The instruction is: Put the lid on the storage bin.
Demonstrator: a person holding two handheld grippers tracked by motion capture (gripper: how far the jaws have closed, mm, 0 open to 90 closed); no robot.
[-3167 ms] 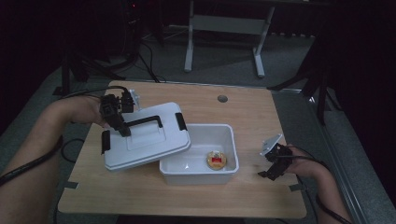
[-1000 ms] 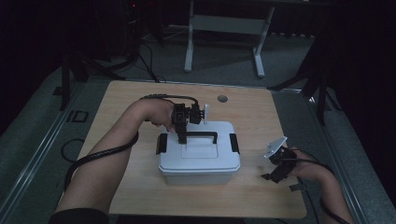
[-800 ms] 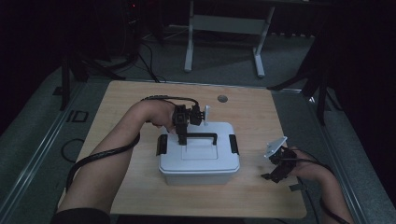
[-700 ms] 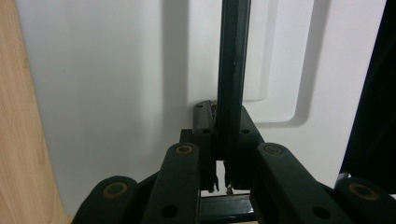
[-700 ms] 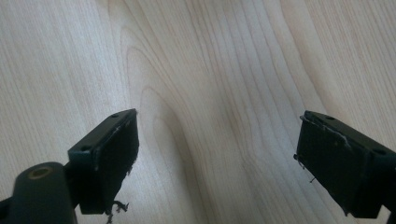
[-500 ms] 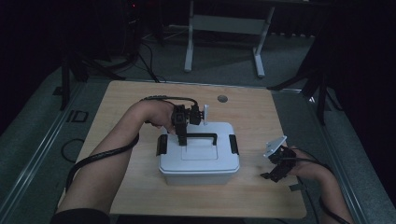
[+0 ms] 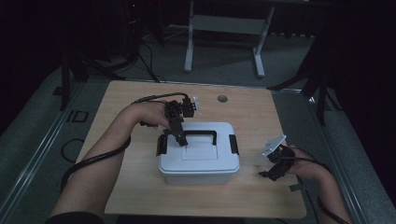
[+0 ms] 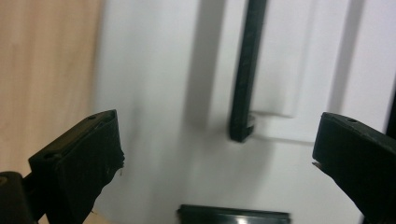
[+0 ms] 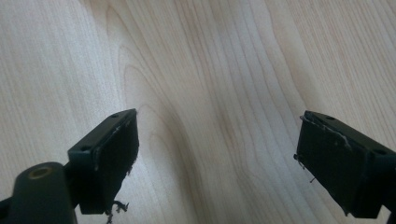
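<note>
Lid [image 7: 198,151] now sits on the white box [image 7: 199,169]; left gripper [image 7: 180,138] has let go, jaws wide, seemingly lifting off its handle [image 7: 198,135]. Right gripper [image 7: 273,173] idles, jaws wide.

The left forearm [image 7: 100,158] reaches forward and inward, its hand-held gripper [image 7: 179,135] tilted down over the box lid [image 7: 198,151], jaws spread wide with nothing between them. Right of the box, the right hand [image 7: 299,163] holds its hand-held gripper [image 7: 273,172] low over the bench [image 7: 140,186], jaws also wide apart
</note>
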